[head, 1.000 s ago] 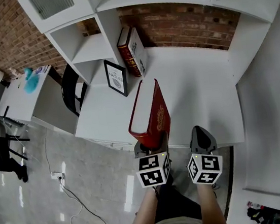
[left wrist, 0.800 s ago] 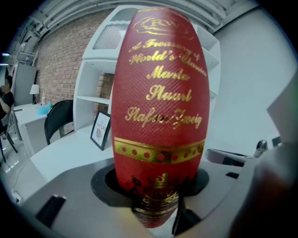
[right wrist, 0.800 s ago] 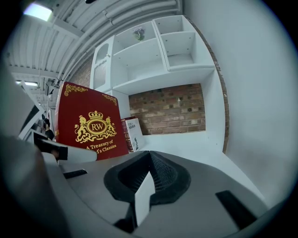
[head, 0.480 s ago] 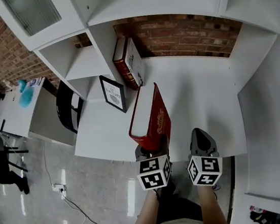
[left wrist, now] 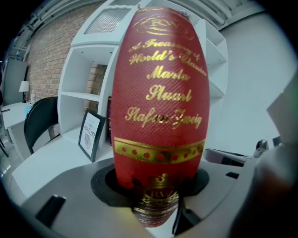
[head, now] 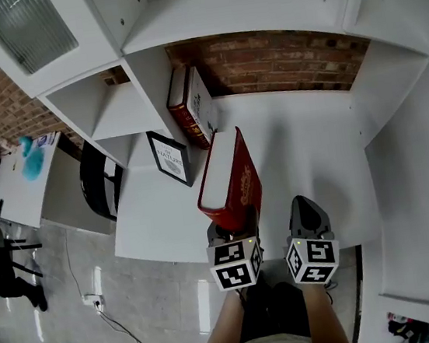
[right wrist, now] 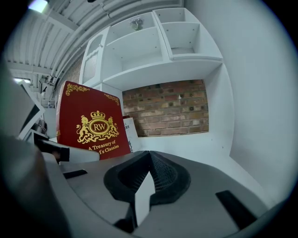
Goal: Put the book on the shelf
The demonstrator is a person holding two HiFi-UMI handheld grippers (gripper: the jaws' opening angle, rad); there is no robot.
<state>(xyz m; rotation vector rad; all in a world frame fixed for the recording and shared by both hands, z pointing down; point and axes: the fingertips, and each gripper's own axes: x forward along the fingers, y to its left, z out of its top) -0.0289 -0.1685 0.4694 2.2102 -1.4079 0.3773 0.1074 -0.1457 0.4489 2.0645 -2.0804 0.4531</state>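
Transport is the step in hand: left gripper (head: 233, 225) clamps the red book (head: 229, 174) upright above the white shelf's (head: 304, 139) front edge, right gripper (head: 306, 208) waits alongside with jaws together and empty, and next the book likely needs standing beside the leaning books (head: 190, 106).

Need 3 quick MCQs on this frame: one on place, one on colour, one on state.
1. The framed picture stands:
A. on the desk
B. on an upper shelf
C. on the chair

2. The cover of the book is:
A. blue
B. red with gold print
C. green

3. The left tool is:
A. open and empty
B. shut on the book
C. out of view

Answers:
1. A, its frame rests on the white top beside the shelf unit.
2. B, the left gripper view shows gold lettering on red.
3. B, its jaws clamp the book's lower end.
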